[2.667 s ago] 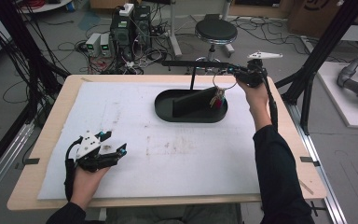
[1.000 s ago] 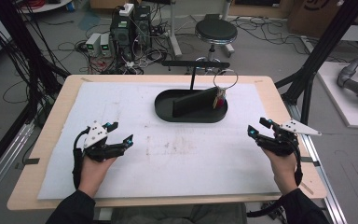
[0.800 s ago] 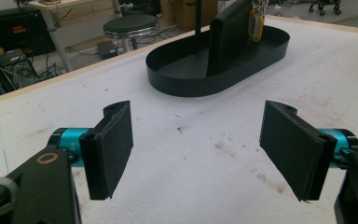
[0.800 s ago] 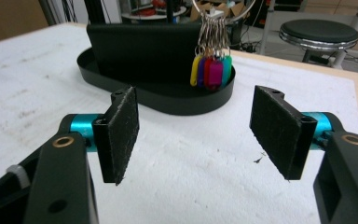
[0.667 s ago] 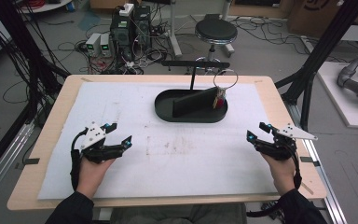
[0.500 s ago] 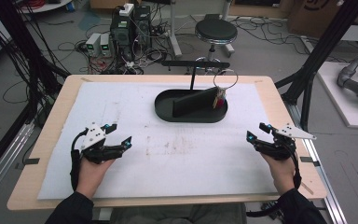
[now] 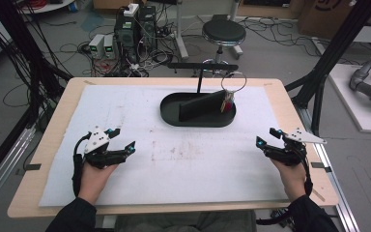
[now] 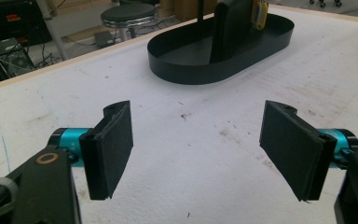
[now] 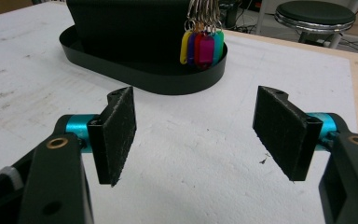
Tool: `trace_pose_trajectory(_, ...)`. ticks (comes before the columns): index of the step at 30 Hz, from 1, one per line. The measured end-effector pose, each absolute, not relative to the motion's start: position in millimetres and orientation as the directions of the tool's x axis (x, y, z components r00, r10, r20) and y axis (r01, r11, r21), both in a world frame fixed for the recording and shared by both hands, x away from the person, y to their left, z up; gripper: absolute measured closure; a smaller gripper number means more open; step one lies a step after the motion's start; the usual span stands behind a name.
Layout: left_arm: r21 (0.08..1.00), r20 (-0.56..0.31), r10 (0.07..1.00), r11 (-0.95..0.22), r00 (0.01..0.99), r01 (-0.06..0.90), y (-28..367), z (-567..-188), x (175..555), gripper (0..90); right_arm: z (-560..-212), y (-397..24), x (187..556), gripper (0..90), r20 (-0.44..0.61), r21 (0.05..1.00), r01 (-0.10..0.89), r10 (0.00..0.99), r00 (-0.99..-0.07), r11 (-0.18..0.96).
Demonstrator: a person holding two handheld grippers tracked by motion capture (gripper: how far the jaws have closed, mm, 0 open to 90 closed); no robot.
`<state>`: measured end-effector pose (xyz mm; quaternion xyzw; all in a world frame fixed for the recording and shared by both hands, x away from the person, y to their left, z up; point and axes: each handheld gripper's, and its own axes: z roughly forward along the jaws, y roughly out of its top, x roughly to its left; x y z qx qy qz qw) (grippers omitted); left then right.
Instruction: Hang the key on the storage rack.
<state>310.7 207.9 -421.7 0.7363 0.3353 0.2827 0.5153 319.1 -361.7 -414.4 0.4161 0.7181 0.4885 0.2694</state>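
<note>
While both grippers rest low on the bench [image 7: 38, 193], well apart from the work, we judge the step in hand to be a pause with nothing held. Our left gripper [image 7: 121, 138] has its jaws spread wide and empty, and our right gripper [image 7: 268, 136] likewise stands released, nothing between its pads [image 9: 119, 128].

What concerns us is the bunch of key tags [image 9: 202, 45], hanging from a ring [image 7: 233, 82] on the thin arm of the black stand [image 7: 203, 67], just above the right end of the oval black tray [image 7: 174, 113]. It sits at the far middle of the bench, nearer our right gripper.

To do this well, we keep both hands still and low, jaws parted, so nothing brushes the tray wall. If we reach again, we would come from the right, straight at the tags, and close on the flat of them.

The bunch hangs plumb, long axis vertical, ring up and tags pointing down into the tray. The tray's own long axis runs left to right across the bench.
</note>
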Motion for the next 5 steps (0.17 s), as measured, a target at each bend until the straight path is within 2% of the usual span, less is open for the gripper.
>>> trace_pose_trajectory(5, 0.945, 0.073, 0.778, -0.254, 0.624, 0.207, 204.7, -422.3, 312.7, 25.7, -416.9, -366.6, 322.1, 29.0, 0.025, 0.924, 0.343, 0.868, -0.496, 0.17)
